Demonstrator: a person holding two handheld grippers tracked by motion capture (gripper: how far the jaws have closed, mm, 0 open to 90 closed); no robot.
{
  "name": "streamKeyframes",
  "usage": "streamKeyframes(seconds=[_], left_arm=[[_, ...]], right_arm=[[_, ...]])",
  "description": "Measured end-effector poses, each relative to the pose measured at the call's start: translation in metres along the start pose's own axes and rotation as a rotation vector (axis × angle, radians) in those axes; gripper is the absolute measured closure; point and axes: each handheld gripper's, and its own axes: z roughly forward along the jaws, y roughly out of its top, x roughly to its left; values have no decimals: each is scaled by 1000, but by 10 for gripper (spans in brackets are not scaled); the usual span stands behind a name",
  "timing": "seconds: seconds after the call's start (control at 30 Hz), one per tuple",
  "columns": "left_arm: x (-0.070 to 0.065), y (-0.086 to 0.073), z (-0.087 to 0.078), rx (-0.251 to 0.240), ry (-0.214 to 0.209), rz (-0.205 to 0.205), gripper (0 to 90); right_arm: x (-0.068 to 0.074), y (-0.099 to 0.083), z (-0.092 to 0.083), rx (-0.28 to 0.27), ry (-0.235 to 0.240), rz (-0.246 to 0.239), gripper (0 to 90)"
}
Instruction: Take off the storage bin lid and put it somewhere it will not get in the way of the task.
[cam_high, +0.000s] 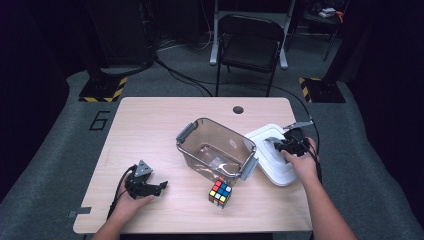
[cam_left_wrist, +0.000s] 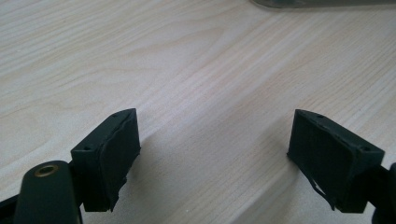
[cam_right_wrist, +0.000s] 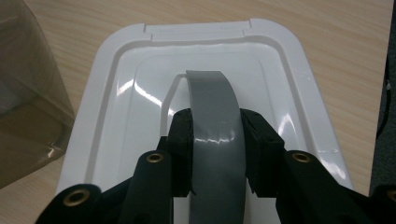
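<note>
Gripped between the right hand-held gripper jaws: the white lid's grey handle. Left hand-held gripper idles wide. Next: seat lid on clear bin beside it.

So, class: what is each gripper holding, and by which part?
The right gripper is shut on the white lid, gripping its grey handle. The left gripper is open, holding nothing.

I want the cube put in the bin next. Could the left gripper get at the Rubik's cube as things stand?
Probably yes. The left gripper rests on the table with its jaws open and empty, and bare wood lies between it and the Rubik's cube. The clear bin stands farther back, out of the way.
</note>
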Motion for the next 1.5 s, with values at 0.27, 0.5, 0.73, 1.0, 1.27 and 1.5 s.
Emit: streamKeyframes(seconds=[0.27,0.5,0.73,1.0,1.27,1.5], left_arm=[[0,0,0,0,0,0,165],[0,0,0,-1,0,0,165],[0,0,0,0,0,2,165],[0,0,0,1,-1,0,165],[0,0,0,0,1,1,165],[0,0,0,1,-1,0,165]], right_arm=[[3,-6,8,26,9,10,667],[5,-10,15,37,12,12,667],[4,-15,21,49,18,12,667],[4,-16,24,69,19,2,665],[6,-21,30,82,22,6,651],[5,-22,24,47,24,32,584]])
